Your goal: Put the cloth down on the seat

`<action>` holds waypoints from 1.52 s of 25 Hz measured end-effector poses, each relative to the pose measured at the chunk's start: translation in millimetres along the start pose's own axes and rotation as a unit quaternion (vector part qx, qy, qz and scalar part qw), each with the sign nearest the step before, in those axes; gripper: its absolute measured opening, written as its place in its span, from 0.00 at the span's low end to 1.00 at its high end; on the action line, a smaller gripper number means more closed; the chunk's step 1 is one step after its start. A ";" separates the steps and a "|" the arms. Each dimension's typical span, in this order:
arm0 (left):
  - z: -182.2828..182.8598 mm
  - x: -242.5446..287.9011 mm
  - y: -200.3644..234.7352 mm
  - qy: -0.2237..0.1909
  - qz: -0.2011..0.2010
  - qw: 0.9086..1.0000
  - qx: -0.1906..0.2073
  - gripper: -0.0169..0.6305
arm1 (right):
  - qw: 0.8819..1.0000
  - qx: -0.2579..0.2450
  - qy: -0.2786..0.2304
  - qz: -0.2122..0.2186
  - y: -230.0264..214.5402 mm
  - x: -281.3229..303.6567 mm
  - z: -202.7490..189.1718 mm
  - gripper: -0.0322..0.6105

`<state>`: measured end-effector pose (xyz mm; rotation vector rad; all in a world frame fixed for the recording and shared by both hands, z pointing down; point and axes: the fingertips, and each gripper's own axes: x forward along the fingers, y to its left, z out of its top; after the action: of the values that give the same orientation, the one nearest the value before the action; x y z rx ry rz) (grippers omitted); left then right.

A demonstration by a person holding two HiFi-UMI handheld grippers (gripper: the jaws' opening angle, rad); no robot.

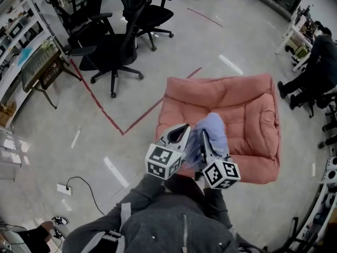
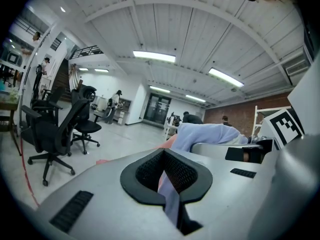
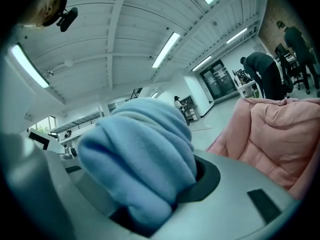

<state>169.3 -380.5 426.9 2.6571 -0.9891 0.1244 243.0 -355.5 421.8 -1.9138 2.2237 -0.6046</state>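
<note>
On the pale floor of a wide workroom, past a black office chair (image 1: 118, 51), lies a padded pink seat (image 1: 247, 104). The light blue cloth (image 1: 213, 130) hangs just above its front. The left gripper (image 1: 181, 133) pinches a thin edge and the right gripper (image 1: 206, 141) clamps a thick bunch. It looks soft, light and floppy, so a bunched fold is probably the safest hold.

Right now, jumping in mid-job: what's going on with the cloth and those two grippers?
A person holds a two-jaw gripper in each hand above a padded pink cushion seat on the floor. Both grip the same light blue fleece cloth. The left gripper pinches a thin edge, and the right gripper is clamped on a thick bunched part. The cloth is over the seat's front half, not yet released.
</note>
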 end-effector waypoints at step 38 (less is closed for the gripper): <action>-46.3 283.6 151.8 0.097 0.040 0.994 -0.019 0.04 | 0.971 0.036 0.162 0.174 -175.8 304.6 -40.4 0.34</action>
<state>286.8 -652.1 561.2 2.5141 -1.0211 0.3697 334.9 -662.3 572.5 -1.4198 2.6060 -0.9756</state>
